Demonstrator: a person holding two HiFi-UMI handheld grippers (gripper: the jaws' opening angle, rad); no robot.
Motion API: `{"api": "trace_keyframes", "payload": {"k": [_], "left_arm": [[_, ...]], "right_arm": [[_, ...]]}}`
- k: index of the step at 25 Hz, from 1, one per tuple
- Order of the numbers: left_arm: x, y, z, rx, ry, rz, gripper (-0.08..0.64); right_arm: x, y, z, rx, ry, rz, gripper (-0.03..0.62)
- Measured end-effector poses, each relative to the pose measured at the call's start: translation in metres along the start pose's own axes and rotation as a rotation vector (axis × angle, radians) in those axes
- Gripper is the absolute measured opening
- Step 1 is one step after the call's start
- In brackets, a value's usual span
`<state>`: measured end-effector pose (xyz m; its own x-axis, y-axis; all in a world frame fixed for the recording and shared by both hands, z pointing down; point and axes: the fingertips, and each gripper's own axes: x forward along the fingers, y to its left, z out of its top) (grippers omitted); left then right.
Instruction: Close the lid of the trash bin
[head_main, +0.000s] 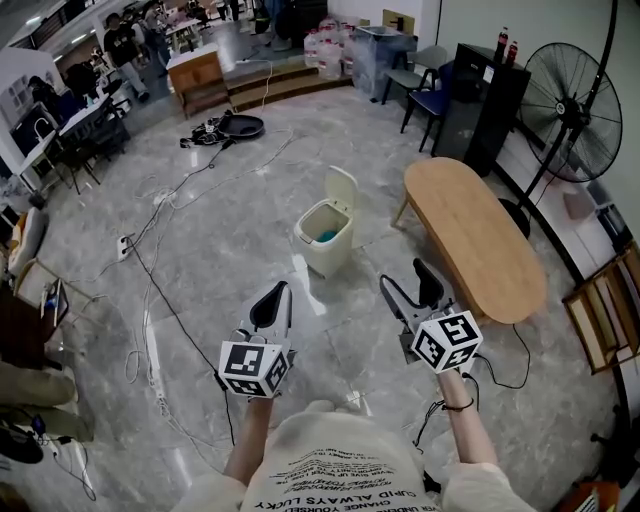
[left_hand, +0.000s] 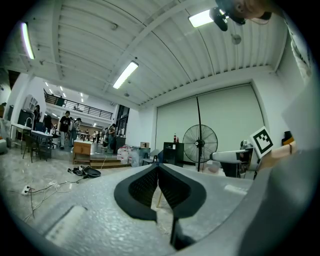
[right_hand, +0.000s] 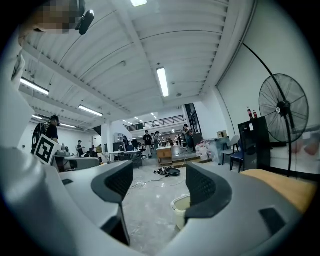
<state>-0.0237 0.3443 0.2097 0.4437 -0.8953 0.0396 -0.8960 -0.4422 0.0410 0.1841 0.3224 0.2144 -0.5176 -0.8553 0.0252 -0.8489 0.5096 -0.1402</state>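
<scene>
Cream trash bin (head_main: 335, 256), long axis vertical — lid (head_main: 341, 188) upright at far edge

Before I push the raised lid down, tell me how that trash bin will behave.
The trash bin looks like thin plastic and nearly empty, so it is probably light; a hard shove may slide it on the glossy floor. Its lid stands upright on a hinge, so it should swing down easily. Tall and narrow, it might tip.

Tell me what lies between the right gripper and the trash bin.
Only bare marble floor. The head view shows nothing between the right gripper and the trash bin, and the right gripper view agrees.
</scene>
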Motion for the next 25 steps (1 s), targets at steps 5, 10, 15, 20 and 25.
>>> {"api": "trace_keyframes", "payload": {"k": [5,10,15,20,25], "left_arm": [[0.003,-0.005,-0.003,-0.007,0.008,0.007,0.025],[0.012,0.0,-0.005,-0.007,0.013,0.014,0.025],[0.032,0.015,-0.014,-0.022,0.025,0.029,0.025],[0.071,0.038,-0.018,-0.032,0.035,0.032,0.025],[0.118,0.065,-0.018,-0.035,0.072,0.021,0.025]], "right_arm": [[-0.001,-0.003,-0.007,-0.004,0.035,0.015,0.318],[0.007,-0.016,-0.011,0.036,0.045,0.004,0.318],[0.029,-0.032,-0.016,0.042,0.054,0.001,0.318],[0.068,-0.051,-0.019,0.058,0.068,0.006,0.318],[0.119,-0.073,-0.016,0.072,0.089,0.003,0.318]]}}
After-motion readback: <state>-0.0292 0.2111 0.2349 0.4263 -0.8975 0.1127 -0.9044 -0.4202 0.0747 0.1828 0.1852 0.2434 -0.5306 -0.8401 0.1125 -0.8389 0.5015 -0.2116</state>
